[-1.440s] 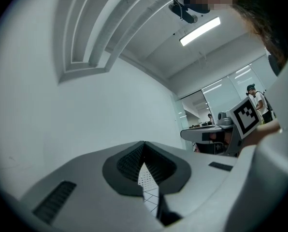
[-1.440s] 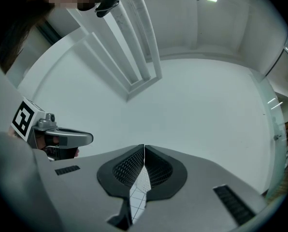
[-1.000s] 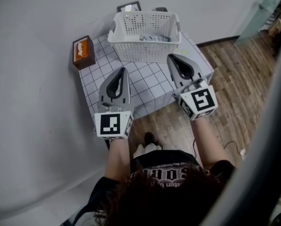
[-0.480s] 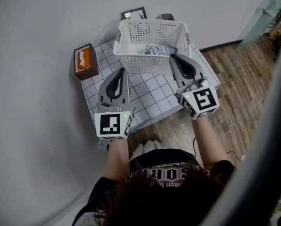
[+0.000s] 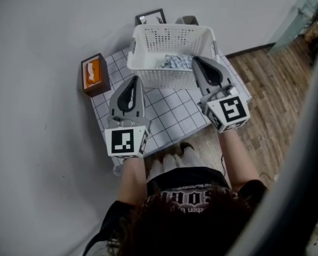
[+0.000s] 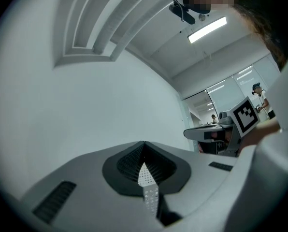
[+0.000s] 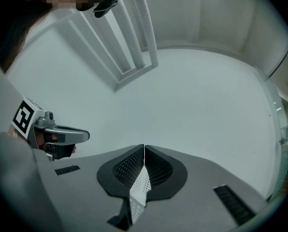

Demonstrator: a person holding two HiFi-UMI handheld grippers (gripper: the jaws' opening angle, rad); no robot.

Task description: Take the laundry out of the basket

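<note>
Because the wall of the basket (image 5: 164, 76) screens it, only a crumpled patch of laundry (image 5: 175, 62) shows inside. The left claw (image 5: 134, 80), short of the basket above the surface (image 5: 169, 108), is pressed together, pinching nothing. The right claw (image 5: 196, 61), at the basket's near right rim, is likewise, though contact there is unclear.

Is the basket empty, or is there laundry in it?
Not empty: crumpled pale laundry lies inside the white basket, toward its right side.
</note>
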